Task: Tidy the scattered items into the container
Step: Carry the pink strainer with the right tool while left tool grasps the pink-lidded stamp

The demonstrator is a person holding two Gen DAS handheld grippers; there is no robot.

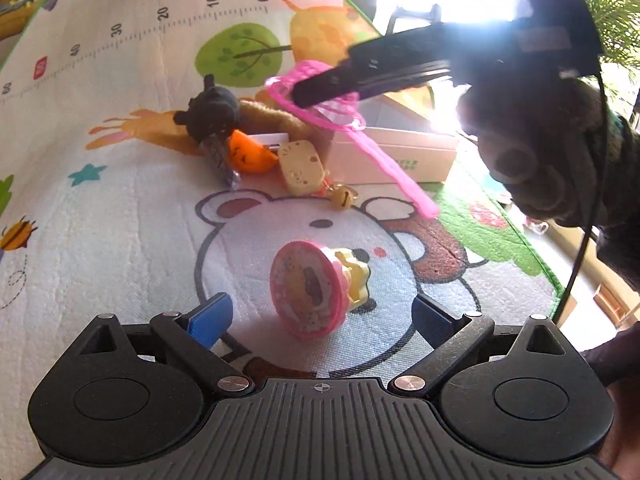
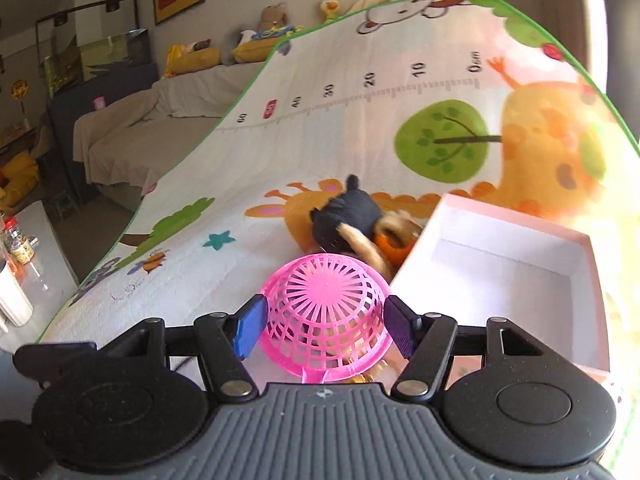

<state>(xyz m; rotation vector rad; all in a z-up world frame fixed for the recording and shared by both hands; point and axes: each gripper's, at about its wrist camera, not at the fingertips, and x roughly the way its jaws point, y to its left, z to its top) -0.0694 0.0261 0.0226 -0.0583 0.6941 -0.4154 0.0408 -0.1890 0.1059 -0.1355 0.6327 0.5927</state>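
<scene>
The pink strainer (image 2: 326, 316) sits between my right gripper (image 2: 324, 330) pads, pinched across its mesh bowl, held in the air at the centre bottom of the right wrist view. The white box (image 2: 516, 264) lies open at right. I judge the risk: thin mesh flexes, so it could pop free, and the long handle (image 1: 396, 168) could catch the box wall. My left gripper (image 1: 320, 320) is spread wide, empty, with the pink round toy (image 1: 306, 288) on the mat (image 1: 120, 208) between its fingers.
</scene>
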